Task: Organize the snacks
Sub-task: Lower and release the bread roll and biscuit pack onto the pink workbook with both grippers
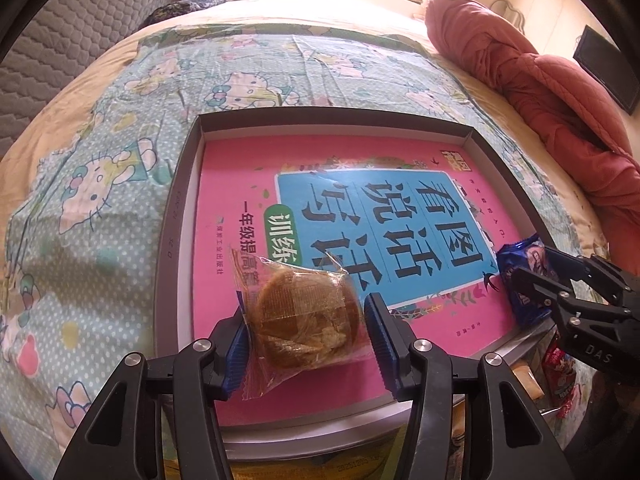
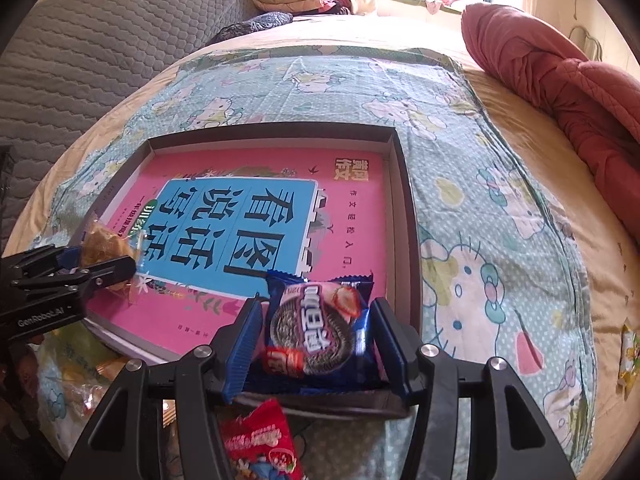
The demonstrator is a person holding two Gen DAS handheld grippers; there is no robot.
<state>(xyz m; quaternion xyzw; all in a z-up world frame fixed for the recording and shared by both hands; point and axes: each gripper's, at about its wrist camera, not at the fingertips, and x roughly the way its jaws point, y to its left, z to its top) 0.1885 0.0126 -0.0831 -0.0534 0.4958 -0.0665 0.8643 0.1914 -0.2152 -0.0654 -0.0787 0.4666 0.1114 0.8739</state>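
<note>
Bed [image 1: 100, 208] with a cartoon-cat quilt; soft, uneven footing for everything on it. A rose-red blanket [image 1: 552, 92] is heaped at the far right.

Shallow grey tray [image 1: 176, 216] sits on the quilt near the bed's near edge, with a pink-and-blue book [image 1: 360, 208] lying flat inside as its floor. Its near edge seems to overhang loose snack bags. Risk: pressing down on that edge could tip the tray, since the mattress gives.

Left gripper [image 1: 306, 340], near left of the tray: fingers [image 1: 382, 332] closed on a round brown cake in clear wrap [image 1: 308, 320], low over the book's near-left corner. I cannot tell whether it rests on the cover or hangs just above. The wrap is slack and glossy; the pads may hold film more than cake, so it could slide or twist out. A harder squeeze would likely crush it.

Right gripper [image 2: 316, 340], near right: fingers [image 2: 244, 340] closed on a blue sandwich-cookie packet [image 2: 320, 320], at the tray's near-right corner. The packet is puffy; its slippery foil could slip in the grip, and if let go here it may catch the tray wall and land half out.

The two grippers are well apart, though swinging either toward the middle risks a knock.

Red snack bag [image 2: 260, 444] lies below the right gripper, outside the tray; a small yellow sweet [image 2: 629, 354] sits far right on the quilt, easy to miss.
</note>
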